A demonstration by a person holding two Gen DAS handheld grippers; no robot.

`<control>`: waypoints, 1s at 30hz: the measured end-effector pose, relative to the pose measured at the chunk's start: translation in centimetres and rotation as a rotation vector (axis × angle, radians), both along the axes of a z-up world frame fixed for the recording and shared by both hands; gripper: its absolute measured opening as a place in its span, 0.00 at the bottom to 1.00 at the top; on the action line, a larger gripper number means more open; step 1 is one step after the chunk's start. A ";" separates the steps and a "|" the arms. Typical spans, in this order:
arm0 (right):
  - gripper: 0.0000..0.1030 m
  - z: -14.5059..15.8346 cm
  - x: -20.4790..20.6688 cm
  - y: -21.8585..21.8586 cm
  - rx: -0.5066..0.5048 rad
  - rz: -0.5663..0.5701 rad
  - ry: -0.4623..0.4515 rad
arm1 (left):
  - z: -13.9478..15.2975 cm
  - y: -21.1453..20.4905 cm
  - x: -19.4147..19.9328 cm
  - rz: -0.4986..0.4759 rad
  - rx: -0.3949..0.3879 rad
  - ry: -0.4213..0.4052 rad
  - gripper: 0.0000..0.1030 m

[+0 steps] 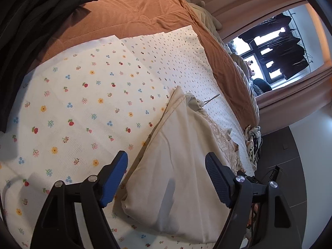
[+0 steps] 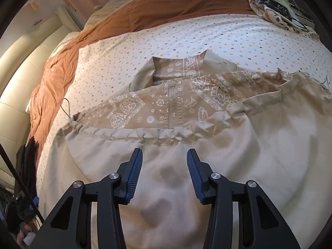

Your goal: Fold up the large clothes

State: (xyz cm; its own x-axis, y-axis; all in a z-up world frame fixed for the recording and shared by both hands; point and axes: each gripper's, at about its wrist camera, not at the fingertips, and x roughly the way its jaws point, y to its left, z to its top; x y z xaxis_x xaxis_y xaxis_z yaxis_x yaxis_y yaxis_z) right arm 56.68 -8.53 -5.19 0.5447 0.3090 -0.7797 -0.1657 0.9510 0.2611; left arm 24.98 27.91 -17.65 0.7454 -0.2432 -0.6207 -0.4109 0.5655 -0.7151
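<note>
The beige jacket (image 2: 207, 145) lies spread on the bed, folded so that its plain pale lower part covers the near side and its gathered drawstring hem (image 2: 145, 137) runs across the middle. Beyond the hem shows the paisley-printed chest with a centre zip (image 2: 173, 108) and the collar (image 2: 178, 66) farther back. A thin cord (image 2: 66, 105) trails off the hem's left end onto the sheet.

The right tongs (image 2: 165, 155) hang just above the plain fabric, close to the hem, jaws partly apart with nothing pinched between them. In the left wrist view the same jacket (image 1: 178, 166) appears as a pale folded panel, and the left tongs (image 1: 166, 159) stand spread wide on either side of it, pads clear of the cloth.

Under the jacket lies a white bed sheet (image 1: 83, 103) with small flowers. An orange blanket (image 1: 134, 6) is pushed back beyond it, dark clothing (image 1: 31, 10) is heaped at one edge, and a window (image 1: 269, 51) with pink curtains stands behind the bed.
</note>
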 end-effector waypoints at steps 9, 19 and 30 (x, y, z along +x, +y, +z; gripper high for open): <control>0.06 -2.7 4.4 3.5 -0.214 0.043 -0.006 | 0.1 -0.5 -1.3 -0.012 0.012 -0.010 0.76; 0.00 -0.2 6.3 2.0 -0.097 0.001 -0.077 | -0.4 -0.3 -3.1 0.019 -0.022 0.006 0.76; 0.00 -2.0 9.3 2.3 -0.108 -0.003 -0.043 | -2.1 -1.0 -5.1 0.042 -0.095 0.078 0.76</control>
State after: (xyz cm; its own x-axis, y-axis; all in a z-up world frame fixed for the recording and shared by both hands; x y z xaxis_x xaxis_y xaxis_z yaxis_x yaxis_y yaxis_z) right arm 65.98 -6.27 -7.23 0.5792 0.2226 -0.7842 -0.1717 0.9737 0.1496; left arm 19.83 26.92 -19.77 0.7067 -0.2735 -0.6526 -0.4890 0.4779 -0.7298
